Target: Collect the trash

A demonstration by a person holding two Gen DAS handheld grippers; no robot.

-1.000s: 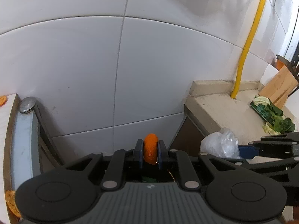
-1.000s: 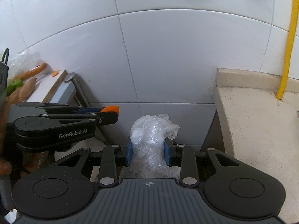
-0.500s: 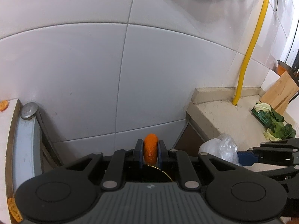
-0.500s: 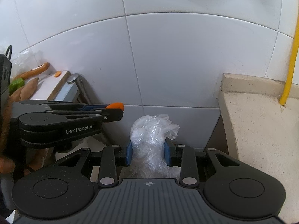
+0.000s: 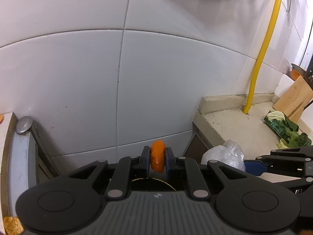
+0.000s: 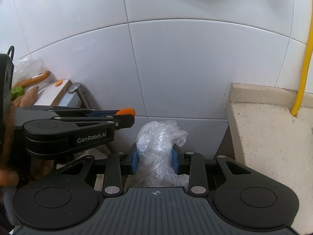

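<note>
A piece of orange peel [image 5: 157,159] is clamped between the blue pads of the left gripper [image 5: 157,161], whose jaws are drawn narrow, almost together, with the peel standing on edge and its upper curve rising above the pad tips. Below the pads, a dark round opening with a thin golden rim [image 5: 154,182] is partly seen behind the gripper body; what it belongs to cannot be told. In the right wrist view the same gripper [image 6: 125,115] is seen from the side, with the orange piece at its tip.

A crumpled clear plastic bag [image 6: 158,152] is pinched between the blue pads of the right gripper [image 6: 155,157], the jaws being held partway apart by the bulk of the plastic, which bulges above and below them. In the left wrist view this bundle [image 5: 225,155] is seen just beside the left gripper, at the tip of the right gripper [image 5: 252,165].

Both grippers are held in front of a white tiled wall [image 5: 78,78], over a gap between two surfaces. To the right a pale stone counter [image 6: 273,137] is seen, with a yellow pipe [image 5: 262,49] rising from it and green leaf scraps [image 5: 287,131] lying near a wooden board [image 5: 293,98]. To the left a white cutting board [image 6: 49,94] carrying a carrot [image 6: 35,79] is visible.
</note>
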